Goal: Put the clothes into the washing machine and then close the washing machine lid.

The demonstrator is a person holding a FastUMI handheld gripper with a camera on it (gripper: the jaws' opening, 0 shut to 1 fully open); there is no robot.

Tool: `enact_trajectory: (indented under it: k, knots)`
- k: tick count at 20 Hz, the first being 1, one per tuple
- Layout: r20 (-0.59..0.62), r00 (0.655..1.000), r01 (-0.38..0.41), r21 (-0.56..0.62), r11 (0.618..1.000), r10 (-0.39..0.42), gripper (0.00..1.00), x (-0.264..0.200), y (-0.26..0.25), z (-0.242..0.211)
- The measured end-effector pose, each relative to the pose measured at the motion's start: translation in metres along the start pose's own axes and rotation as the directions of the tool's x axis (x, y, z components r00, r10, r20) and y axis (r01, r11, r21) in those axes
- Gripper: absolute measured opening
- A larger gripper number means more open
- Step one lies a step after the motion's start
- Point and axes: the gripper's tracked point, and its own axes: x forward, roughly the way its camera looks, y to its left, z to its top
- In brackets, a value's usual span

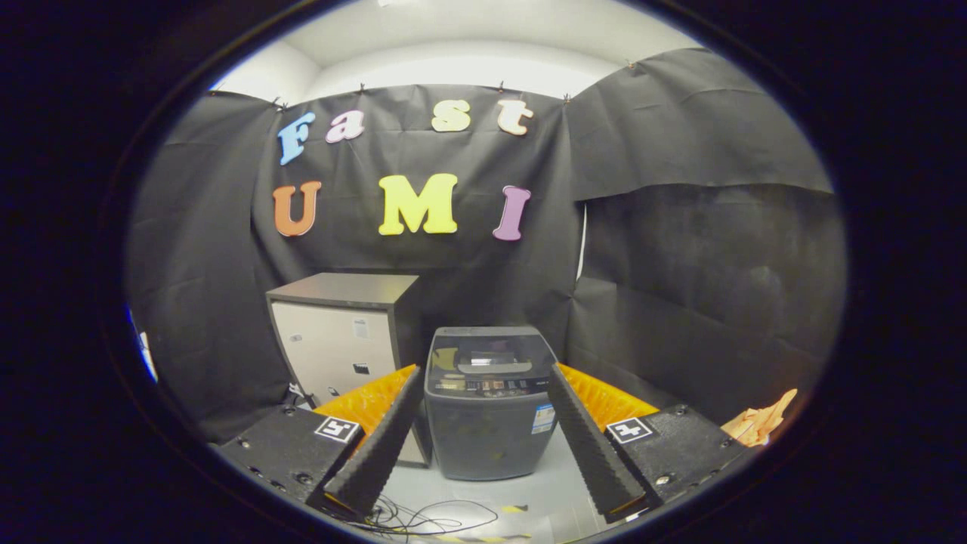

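Washing machine: a dark grey top-loading washer (489, 404) stands on the pale floor (551, 483) against the black cloth wall, seen between the two fingers and well beyond their tips.
Lid: the machine's lid (491, 353) lies flat and shut on top, with a control strip along its front edge and a sticker on the front right corner of the body.
Clothes: a crumpled orange piece of cloth (759, 425) lies off to the right, outside the right finger and well apart from the washer.
Claw: the claw (483, 442) is spread wide with nothing between its fingers (378, 446); it hangs short of the machine, touching nothing.
Cabinet: a cabinet with a dark top and pale door (344, 340) stands just left of the washer, close beside it.
Cables: thin dark cables (423, 517) trail loosely on the floor in front of the machine.
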Motion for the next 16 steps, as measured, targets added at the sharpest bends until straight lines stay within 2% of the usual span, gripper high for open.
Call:
enact_trajectory:
  k: [16]
  knots:
    - [0.011,1.000,-0.011,-0.013,1.000,0.012,1.00,-0.0016,-0.0023,0.0013]
